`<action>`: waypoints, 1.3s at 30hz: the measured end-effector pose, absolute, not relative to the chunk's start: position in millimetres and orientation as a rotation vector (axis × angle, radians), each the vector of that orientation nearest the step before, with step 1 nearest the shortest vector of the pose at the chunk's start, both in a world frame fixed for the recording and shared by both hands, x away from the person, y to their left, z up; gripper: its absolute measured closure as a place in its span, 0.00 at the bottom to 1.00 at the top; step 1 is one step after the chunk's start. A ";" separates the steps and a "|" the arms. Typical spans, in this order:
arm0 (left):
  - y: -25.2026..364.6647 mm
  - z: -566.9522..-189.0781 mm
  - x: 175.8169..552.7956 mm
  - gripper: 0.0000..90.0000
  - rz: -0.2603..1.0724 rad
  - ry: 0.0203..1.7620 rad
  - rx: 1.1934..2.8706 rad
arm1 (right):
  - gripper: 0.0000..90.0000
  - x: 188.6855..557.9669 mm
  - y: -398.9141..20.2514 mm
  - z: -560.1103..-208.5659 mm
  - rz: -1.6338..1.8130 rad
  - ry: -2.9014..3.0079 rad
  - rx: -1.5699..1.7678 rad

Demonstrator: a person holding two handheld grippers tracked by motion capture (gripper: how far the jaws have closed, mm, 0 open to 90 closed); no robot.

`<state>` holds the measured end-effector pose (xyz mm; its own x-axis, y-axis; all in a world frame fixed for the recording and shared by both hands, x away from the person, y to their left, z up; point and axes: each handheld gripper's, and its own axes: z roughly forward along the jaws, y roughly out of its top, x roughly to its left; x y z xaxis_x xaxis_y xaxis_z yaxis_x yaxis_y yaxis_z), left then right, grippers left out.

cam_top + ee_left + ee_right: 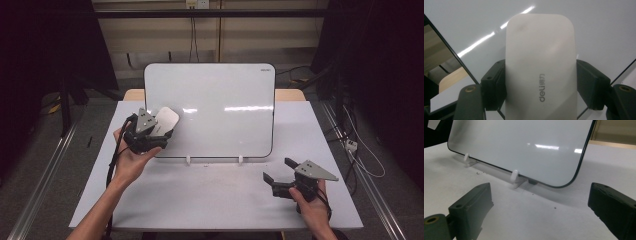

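Observation:
A whiteboard leans on two small white feet at the back of the table. My left gripper is shut on a white eraser and holds it against the board's lower left part. In the left gripper view the eraser, marked "deli", sits between both black pads with the board right behind it. My right gripper stands open above the table at the front right, with nothing between its jaws. The right gripper view faces the board's lower right corner and a foot.
The white table carries the board. A wooden edge shows behind it. Cables and a metal rail lie on the floor at the sides. A few dark specks dot the tabletop.

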<state>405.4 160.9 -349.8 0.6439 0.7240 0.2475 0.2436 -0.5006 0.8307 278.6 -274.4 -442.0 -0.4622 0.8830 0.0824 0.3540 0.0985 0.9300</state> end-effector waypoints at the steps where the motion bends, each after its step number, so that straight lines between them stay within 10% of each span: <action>1: 160.4 -350.8 404.5 0.35 0.760 0.753 2.057 | 0.06 278.7 -274.9 -442.1 1.356 1.870 1.209; 39: 144.9 -386.7 411.7 0.33 0.901 0.728 2.191 | 0.06 276.5 -271.9 -444.8 1.360 1.903 1.182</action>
<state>411.7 144.9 -386.7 0.6095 0.6882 0.3936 0.2407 -0.6337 0.7352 276.5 -271.9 -444.8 -0.4877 0.8697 0.0759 0.3532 0.1170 0.9282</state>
